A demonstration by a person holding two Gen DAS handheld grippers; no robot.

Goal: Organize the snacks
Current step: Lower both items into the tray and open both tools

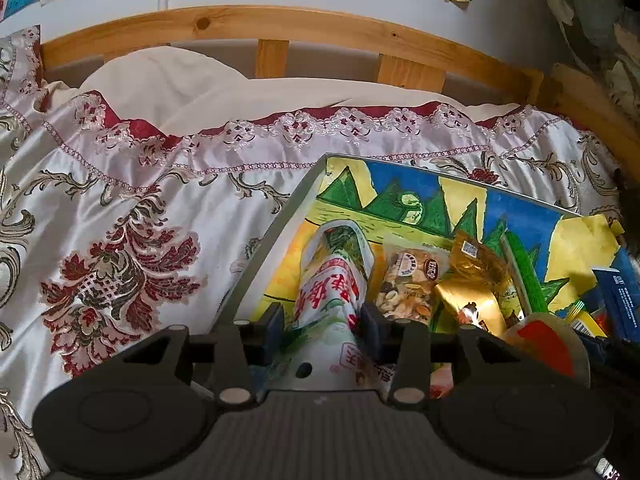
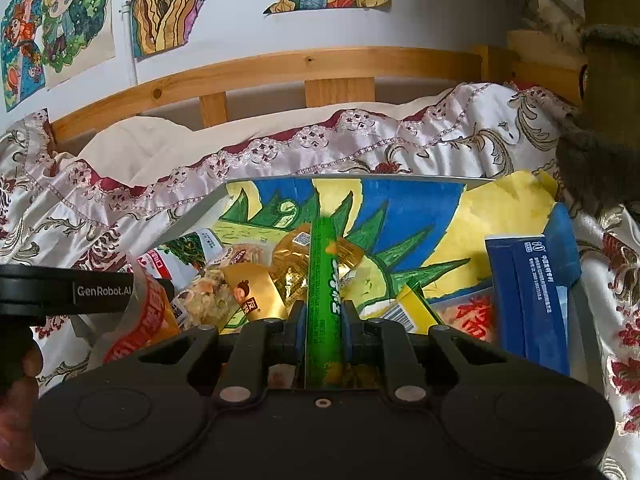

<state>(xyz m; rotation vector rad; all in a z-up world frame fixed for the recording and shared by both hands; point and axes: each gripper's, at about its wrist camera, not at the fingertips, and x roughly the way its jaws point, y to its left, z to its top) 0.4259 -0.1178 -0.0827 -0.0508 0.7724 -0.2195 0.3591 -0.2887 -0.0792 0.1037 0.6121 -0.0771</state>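
A tray [image 2: 582, 308] lies on the bed [image 1: 132, 208], the wooden headboard [image 1: 280, 20] behind it. In the tray, seen from the left wrist, a tall snack pouch [image 1: 336, 276] lies at the left; right of it sits a nut packet [image 1: 408, 280], then a foil packet [image 1: 472, 280]. In the right wrist view, a stick snack [image 2: 324, 280] lies mid-tray and a box [image 2: 528, 292] leans at the right wall.

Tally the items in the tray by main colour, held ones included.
White: 1, pouch
Clear: 1, nut pack
Gold: 2, packets
Green: 1, stick
Blue: 1, box
Yellow: 1, pack
Red-orange: 1, bag
Total: 8
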